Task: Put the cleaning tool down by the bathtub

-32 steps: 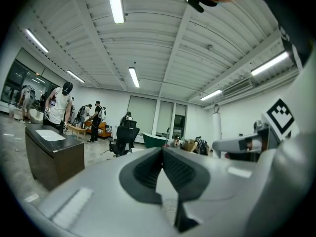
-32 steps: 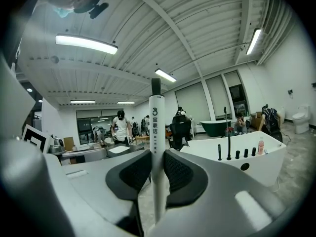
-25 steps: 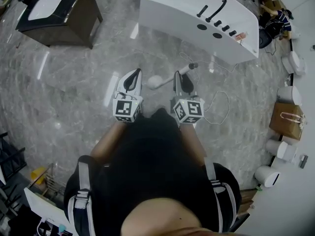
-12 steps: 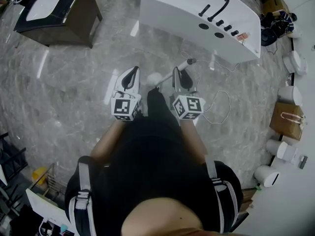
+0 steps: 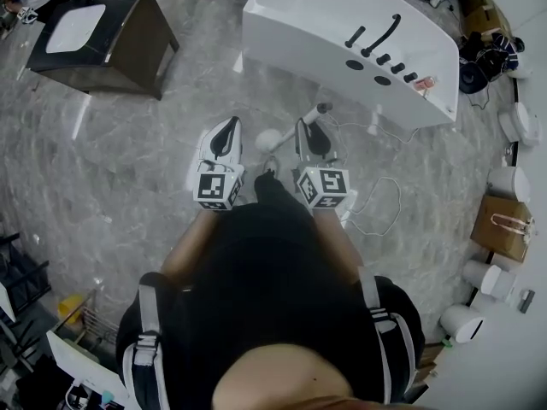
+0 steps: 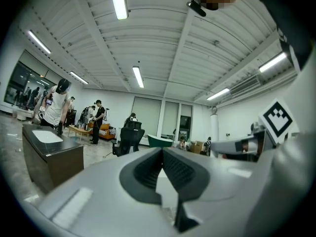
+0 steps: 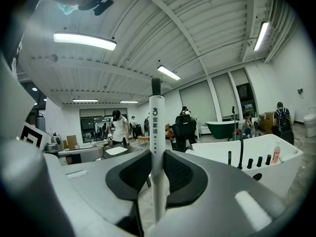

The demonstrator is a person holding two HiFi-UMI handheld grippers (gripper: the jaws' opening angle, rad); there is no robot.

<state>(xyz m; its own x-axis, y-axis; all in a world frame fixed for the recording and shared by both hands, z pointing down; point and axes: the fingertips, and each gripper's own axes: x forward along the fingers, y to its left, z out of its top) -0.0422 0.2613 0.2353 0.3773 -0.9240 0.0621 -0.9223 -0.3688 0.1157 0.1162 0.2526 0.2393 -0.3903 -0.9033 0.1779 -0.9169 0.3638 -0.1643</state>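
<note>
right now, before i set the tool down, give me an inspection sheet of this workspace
surface: glossy grey marble-look floor
job's things: white cleaning tool, handle upright between the right jaws; white bathtub ahead of the grippers
clutter: brown paper bag and white bins along the right edge
grippers: left gripper shut, nothing in it; right gripper shut on the cleaning tool
cables: white cable looped on the floor, right of the right gripper
surroundings: dark vanity with a white basin at upper left; people across the room
</note>
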